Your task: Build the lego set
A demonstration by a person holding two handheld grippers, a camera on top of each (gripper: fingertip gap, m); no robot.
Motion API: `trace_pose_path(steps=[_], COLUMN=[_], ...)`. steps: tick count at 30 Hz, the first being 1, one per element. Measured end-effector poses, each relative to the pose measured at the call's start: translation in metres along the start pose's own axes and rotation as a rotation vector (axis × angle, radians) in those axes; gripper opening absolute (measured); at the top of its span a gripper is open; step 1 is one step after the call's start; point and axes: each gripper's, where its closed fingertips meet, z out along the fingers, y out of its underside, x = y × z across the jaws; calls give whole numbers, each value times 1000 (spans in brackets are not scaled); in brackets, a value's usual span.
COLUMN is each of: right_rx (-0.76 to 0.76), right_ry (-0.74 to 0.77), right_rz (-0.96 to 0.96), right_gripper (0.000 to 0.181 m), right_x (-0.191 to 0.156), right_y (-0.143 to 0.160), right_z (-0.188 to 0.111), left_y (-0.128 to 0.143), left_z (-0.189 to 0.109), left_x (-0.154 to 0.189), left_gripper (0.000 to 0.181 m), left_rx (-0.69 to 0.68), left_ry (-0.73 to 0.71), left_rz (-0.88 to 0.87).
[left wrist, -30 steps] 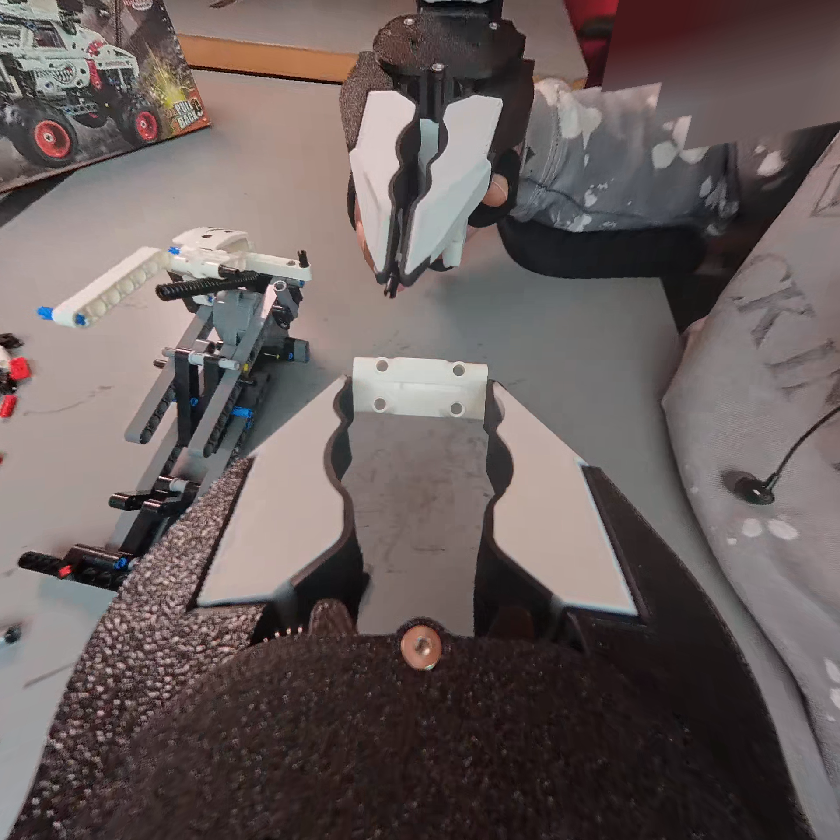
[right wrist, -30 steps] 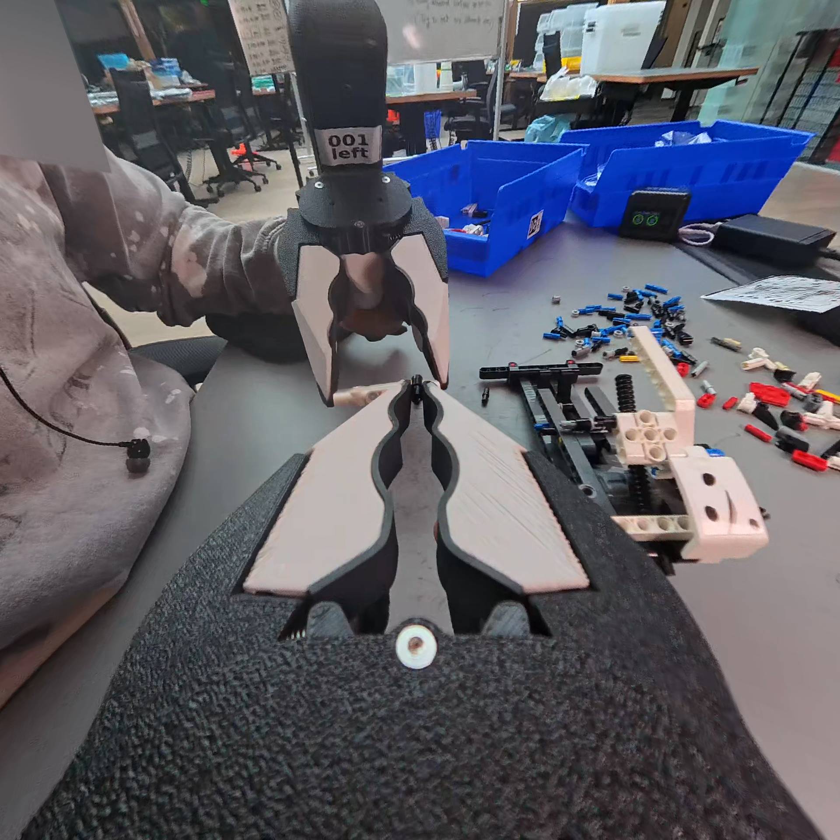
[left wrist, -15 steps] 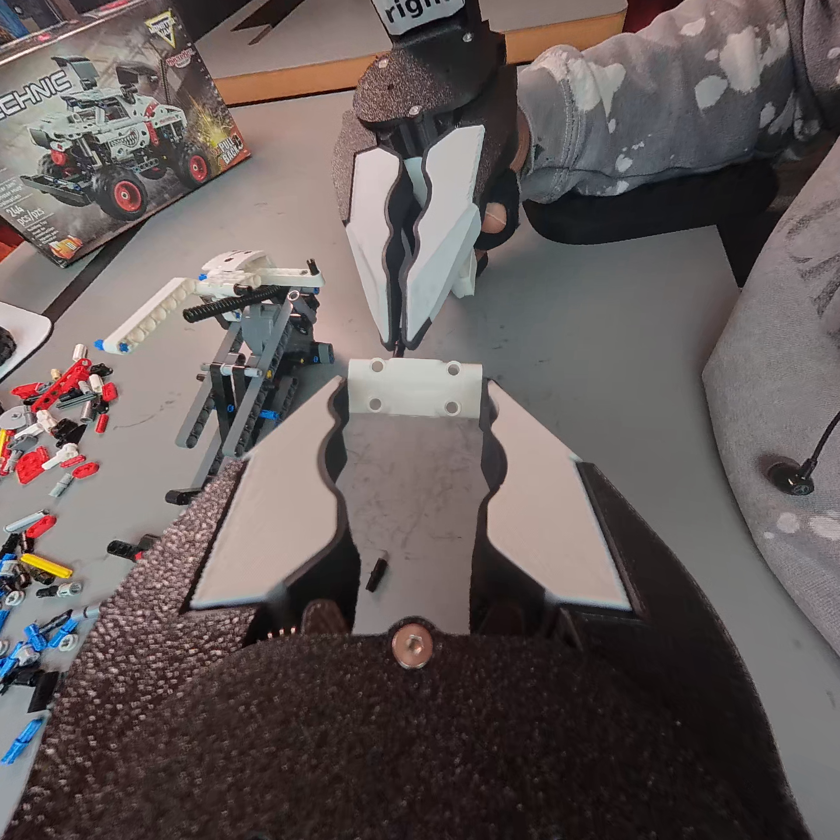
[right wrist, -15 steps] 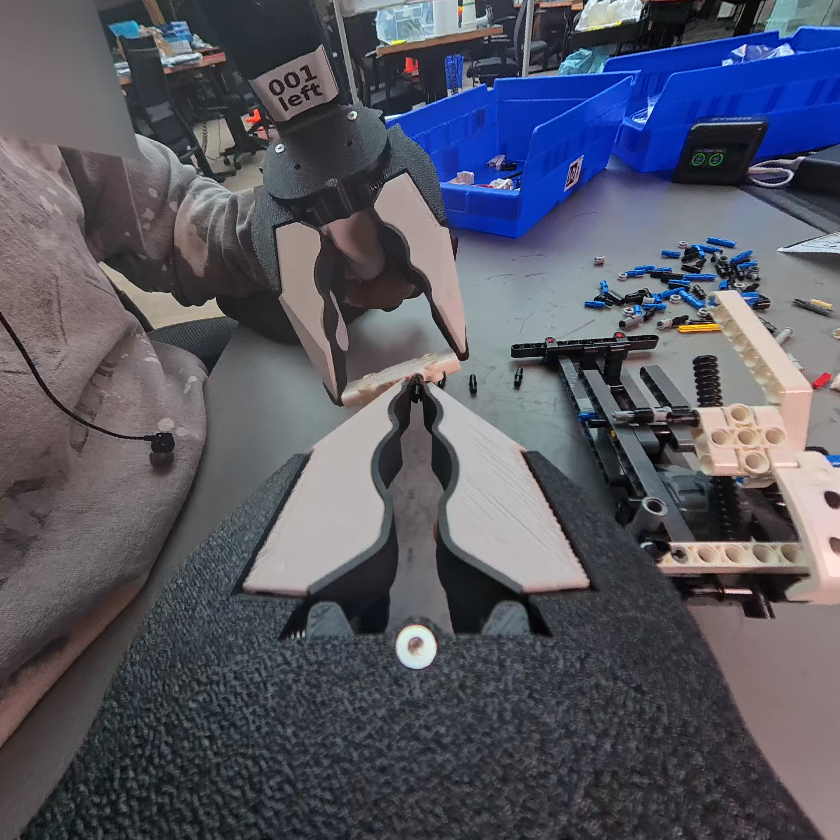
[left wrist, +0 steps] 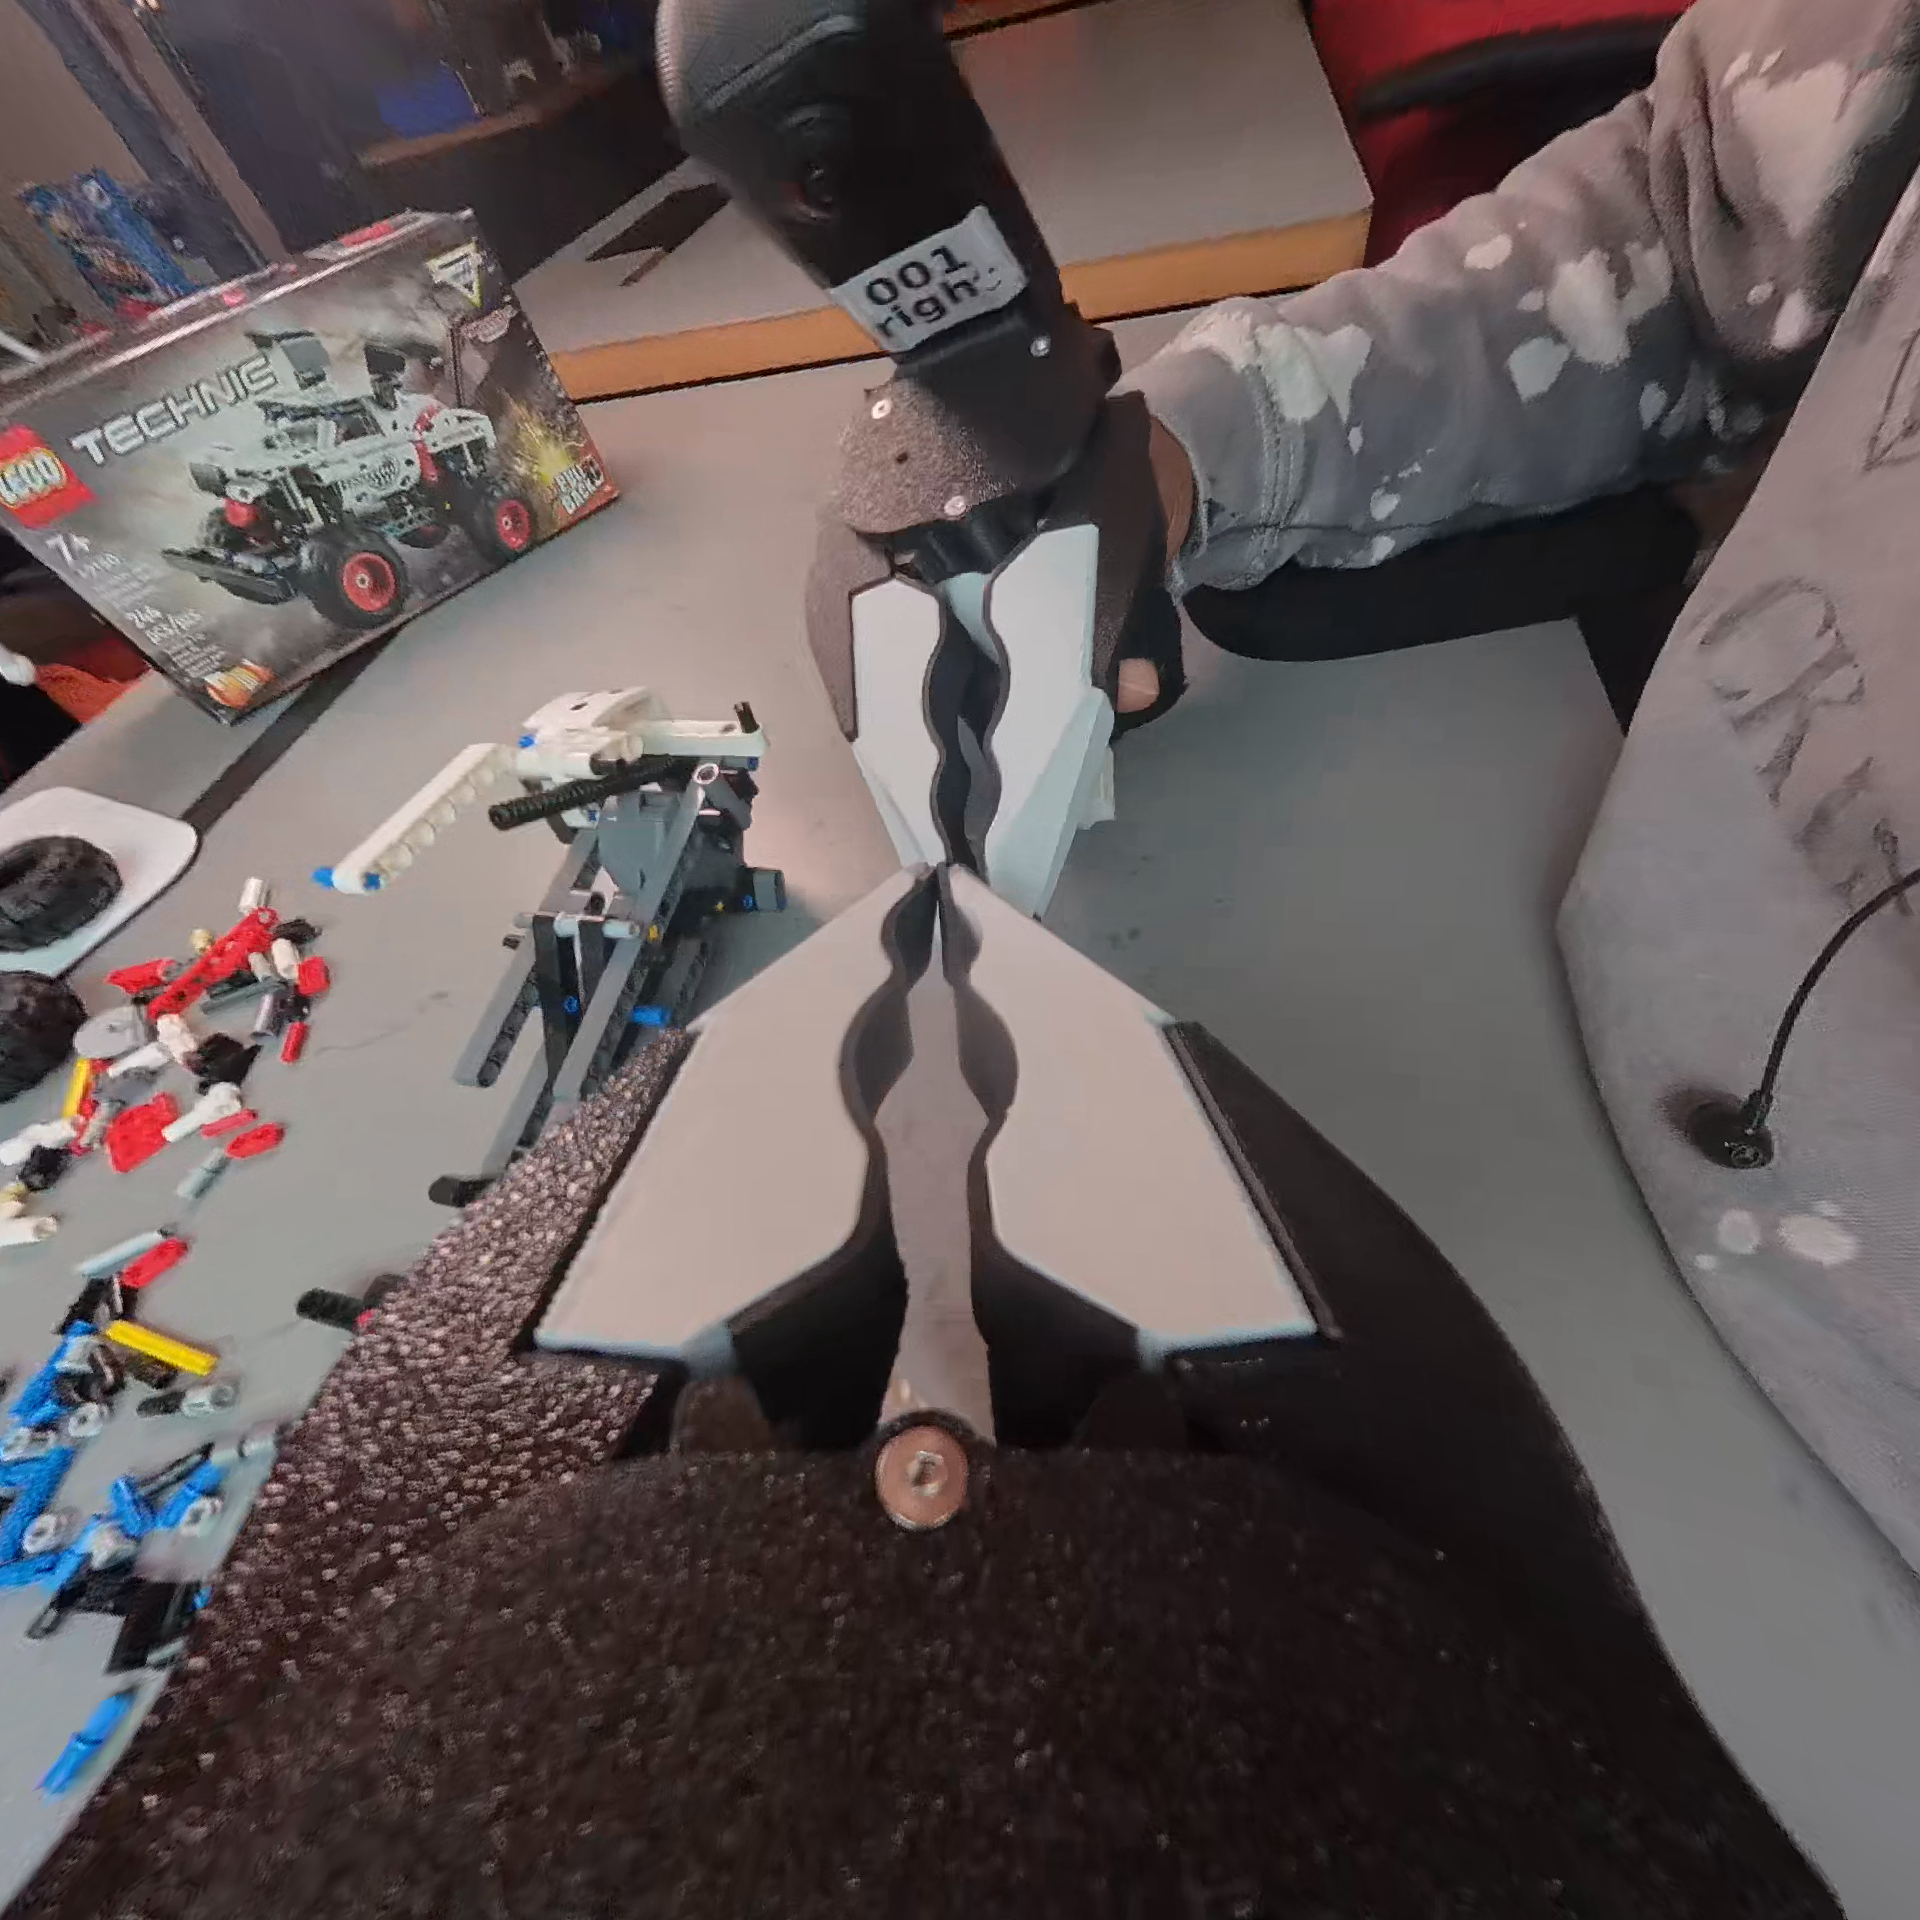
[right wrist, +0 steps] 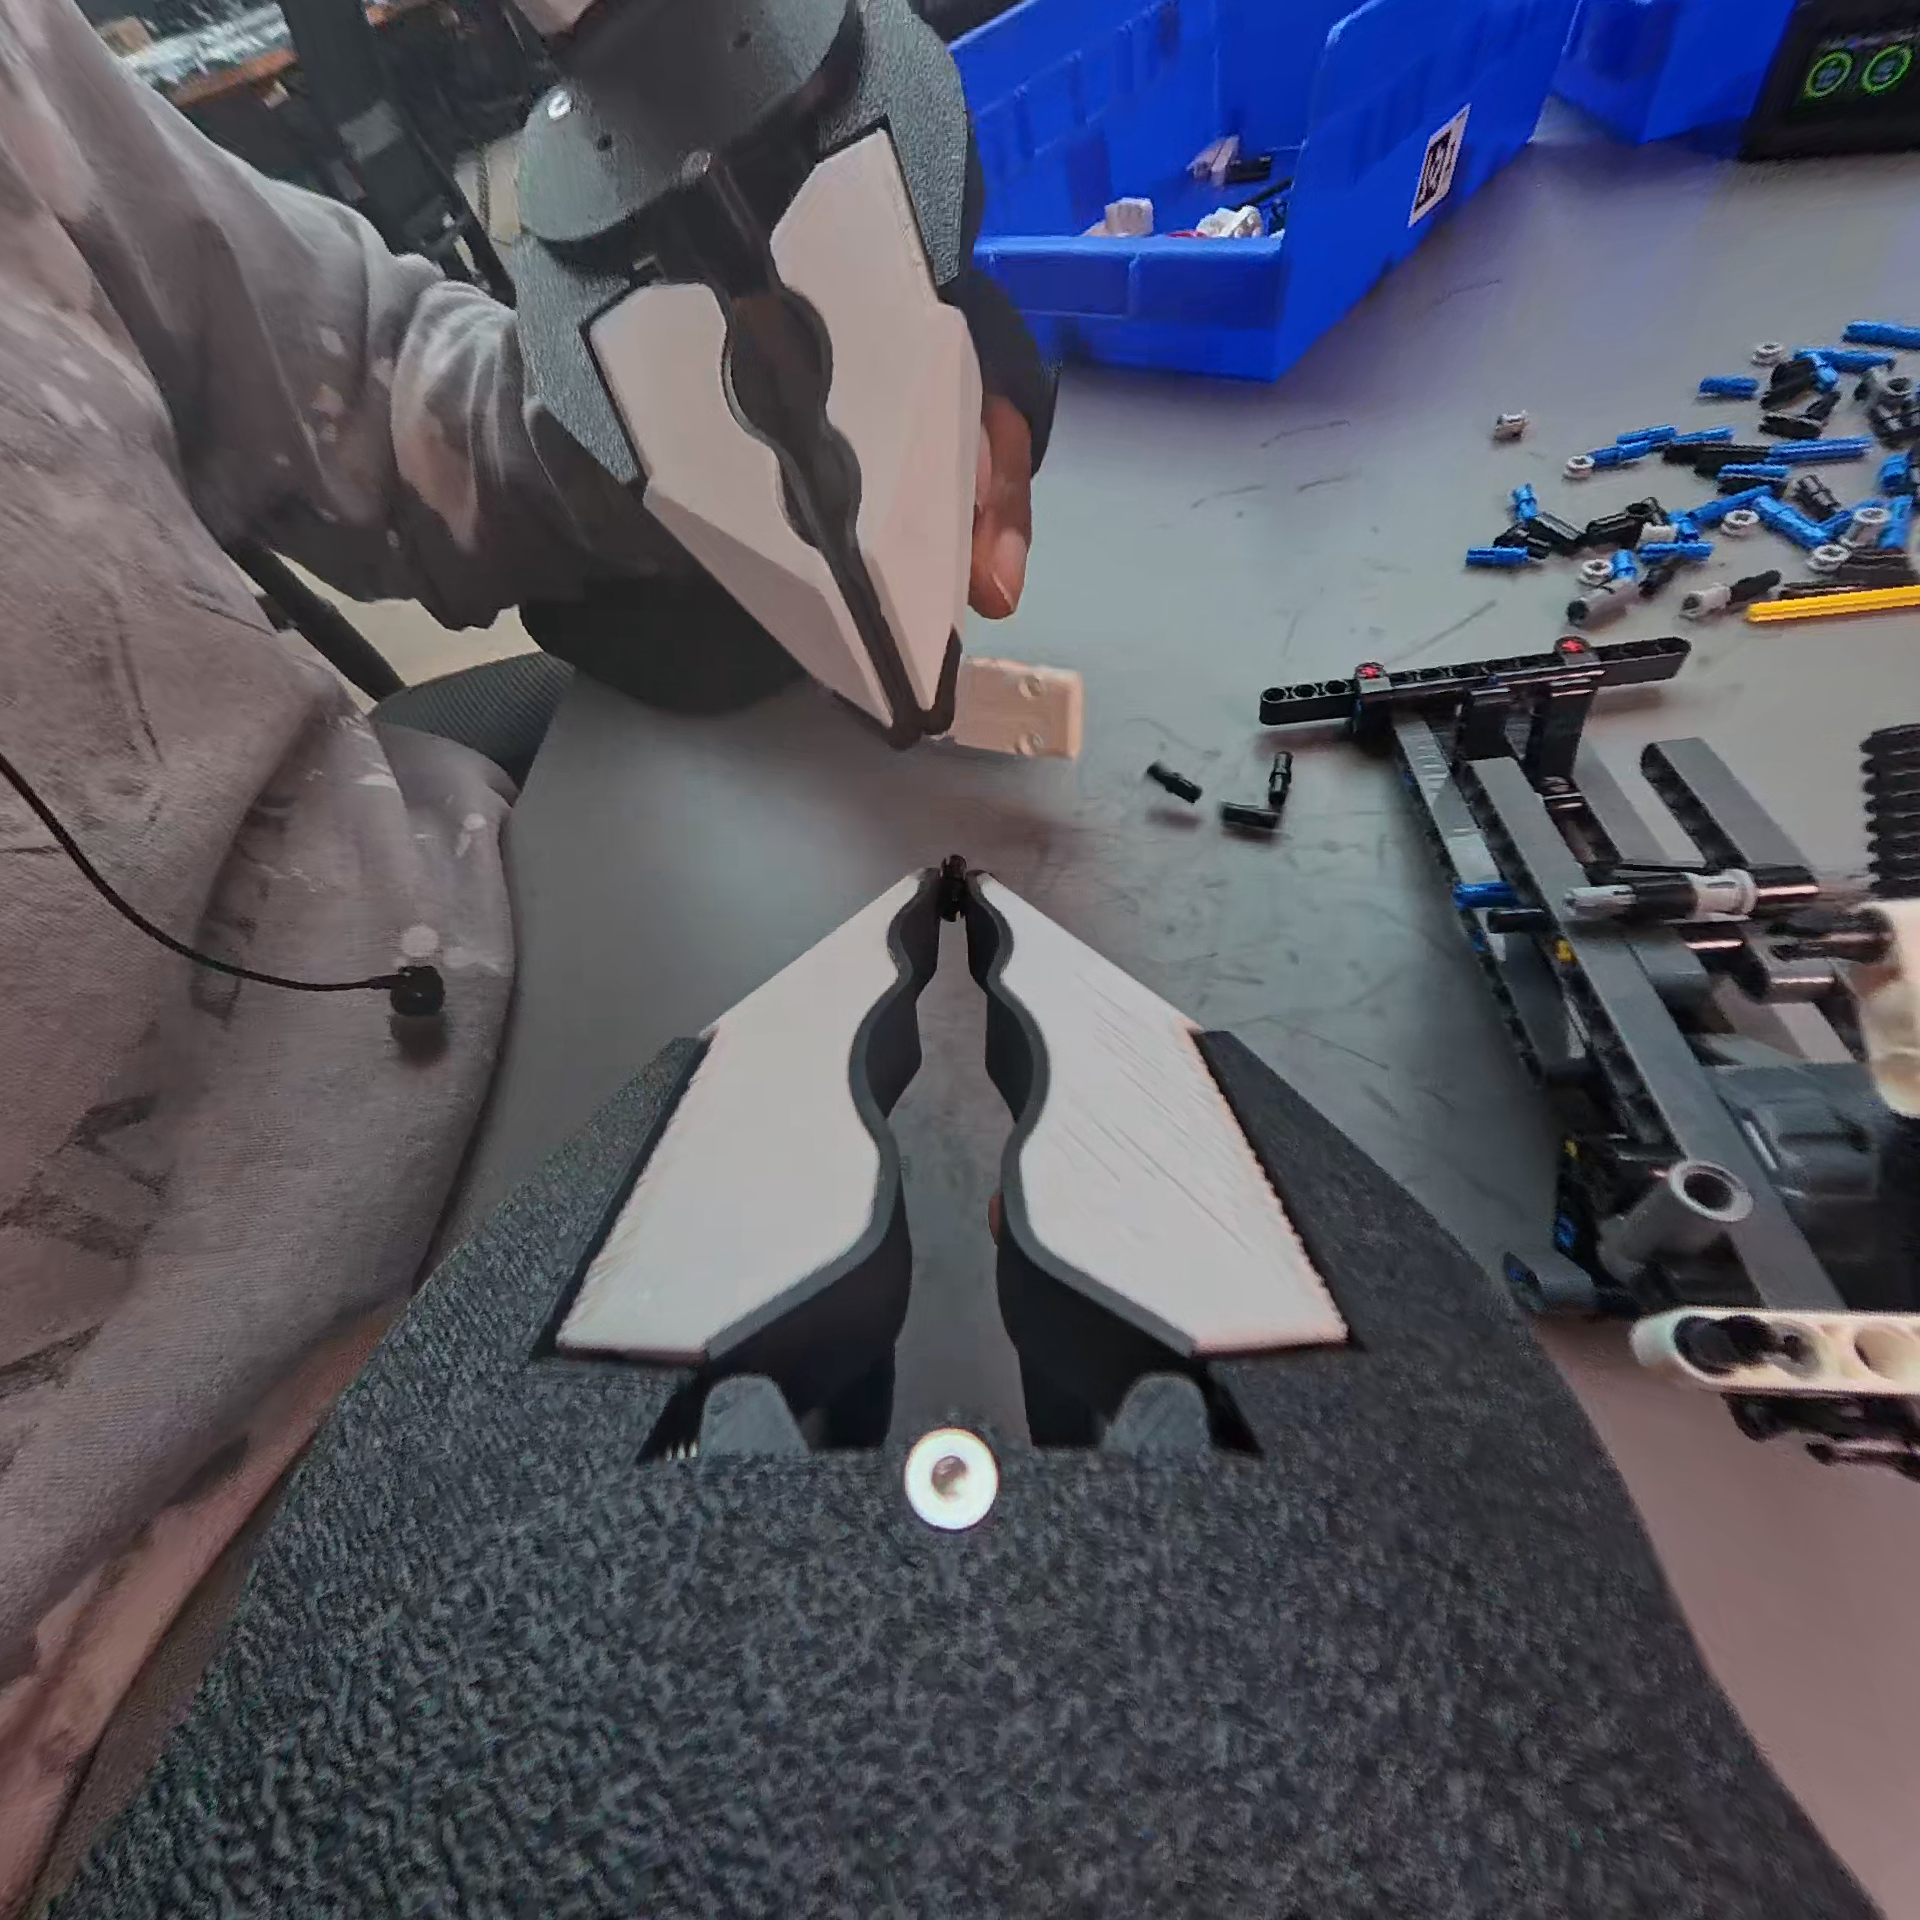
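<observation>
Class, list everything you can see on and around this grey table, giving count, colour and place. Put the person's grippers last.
Partly built Lego chassis: one, grey and black with white beams, mid-table.
Cardboard Lego box: one, grey printed, far end of the table.
Loose small Lego pieces: many, blue, black, red and white, scattered beside the chassis.
Black rubber tyres: two, left edge of the left wrist view.
Flat white Lego panel: one, beside the left gripper tips.
Short black Lego pins: three on the table near the panel, and a fourth in the right gripper.
Blue plastic bins: two, far side.
Left gripper: black, white fingers, jaws shut.
Right gripper: same colours, jaws shut on a pin.
</observation>
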Motion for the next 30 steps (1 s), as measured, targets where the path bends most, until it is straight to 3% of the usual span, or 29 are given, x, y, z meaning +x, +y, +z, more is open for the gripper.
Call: trace_pose_path(steps=[3, 16, 21, 23, 25, 30], right_rx=[6, 5, 10, 9, 8, 0], right_ry=[25, 45, 54, 64, 77, 93], right_rz=[-11, -17, -22, -24, -29, -34], right_gripper=[4, 4, 4, 4, 4, 4], right_x=[4, 9, 10, 12, 14, 18], right_y=[-2, 1, 1, 1, 2, 3], right_z=[-4, -7, -8, -9, -11, -16], left_y=[11, 3, 10, 18, 33, 104], left_z=[-8, -46, -58, -66, -77, -98], left_x=[-16, -71, -90, -97, -95, -41], left_gripper=[0, 0, 22, 40, 45, 45], left_rx=[-6, 137, 111, 53, -53, -456], left_ry=[-39, -211, -296, -314, -309, -148], left_rz=[-80, -236, -252, -267, -307, -523])
